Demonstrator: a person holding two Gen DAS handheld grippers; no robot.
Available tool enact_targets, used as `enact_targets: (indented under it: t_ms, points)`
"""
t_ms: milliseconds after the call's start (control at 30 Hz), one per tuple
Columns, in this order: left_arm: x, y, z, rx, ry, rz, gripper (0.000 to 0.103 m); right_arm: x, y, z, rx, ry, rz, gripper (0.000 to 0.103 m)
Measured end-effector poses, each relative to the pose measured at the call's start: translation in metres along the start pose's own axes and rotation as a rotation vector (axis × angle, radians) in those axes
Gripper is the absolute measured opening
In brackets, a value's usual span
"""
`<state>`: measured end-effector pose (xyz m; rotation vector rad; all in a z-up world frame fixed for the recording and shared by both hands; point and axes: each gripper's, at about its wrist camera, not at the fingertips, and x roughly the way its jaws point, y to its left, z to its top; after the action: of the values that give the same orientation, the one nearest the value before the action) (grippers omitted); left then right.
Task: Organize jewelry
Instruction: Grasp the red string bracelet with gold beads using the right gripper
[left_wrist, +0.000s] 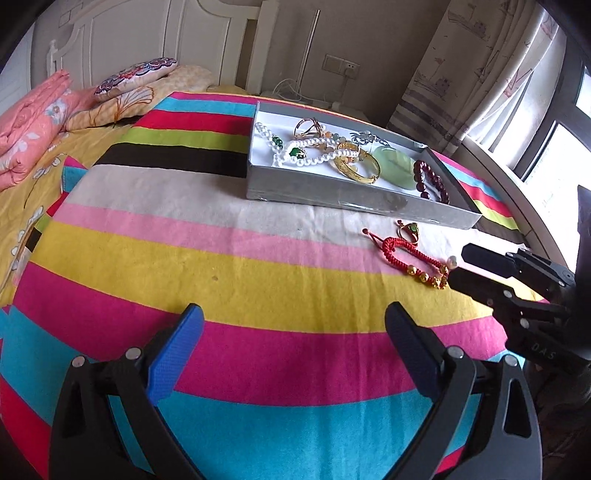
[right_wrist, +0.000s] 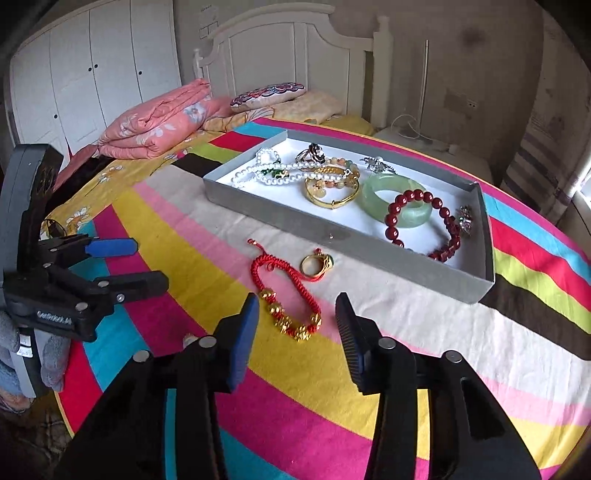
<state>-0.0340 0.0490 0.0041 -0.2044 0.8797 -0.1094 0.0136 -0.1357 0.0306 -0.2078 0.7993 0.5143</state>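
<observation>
A red cord bracelet with gold beads (right_wrist: 291, 317) lies on the striped blanket between the fingers of my right gripper (right_wrist: 297, 306). The jaws are partly open and the pads do not press on it. A gold ring with a green stone (right_wrist: 316, 264) lies just beyond it. Behind them, the grey tray (right_wrist: 332, 229) holds a pearl necklace (right_wrist: 258, 173), a gold bangle (right_wrist: 332, 199), a jade bangle (right_wrist: 399, 199), a dark red bead bracelet (right_wrist: 439, 221) and rings. My left gripper (left_wrist: 293, 321) stands wide open and empty over the blanket, left of the red bracelet (left_wrist: 410, 254).
A folded pink quilt (right_wrist: 155, 125) and a patterned pillow (right_wrist: 269, 94) lie at the head of the bed. The white headboard (right_wrist: 295, 55) and a wardrobe (right_wrist: 92, 74) stand behind. A curtain (left_wrist: 480, 74) and a window (left_wrist: 561, 147) are to the right.
</observation>
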Motion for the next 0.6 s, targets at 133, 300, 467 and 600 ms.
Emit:
enact_targets:
  t_ms: [133, 300, 467, 600]
  points:
    - [-0.001, 0.002, 0.0, -0.012, -0.006, -0.021, 0.1, 0.014, 0.001, 0.009, -0.035, 0.065, -0.033, 0.027]
    - [-0.002, 0.003, 0.001, -0.021, -0.01, -0.035, 0.1, 0.028, 0.001, 0.006, -0.074, 0.16, -0.013, 0.019]
    - [-0.003, 0.004, 0.001, -0.03, -0.016, -0.046, 0.1, 0.016, 0.012, -0.006, -0.111, 0.14, -0.022, 0.007]
    - [-0.002, 0.004, 0.001, -0.032, -0.016, -0.047, 0.1, -0.015, 0.01, -0.021, -0.049, 0.063, -0.007, 0.007]
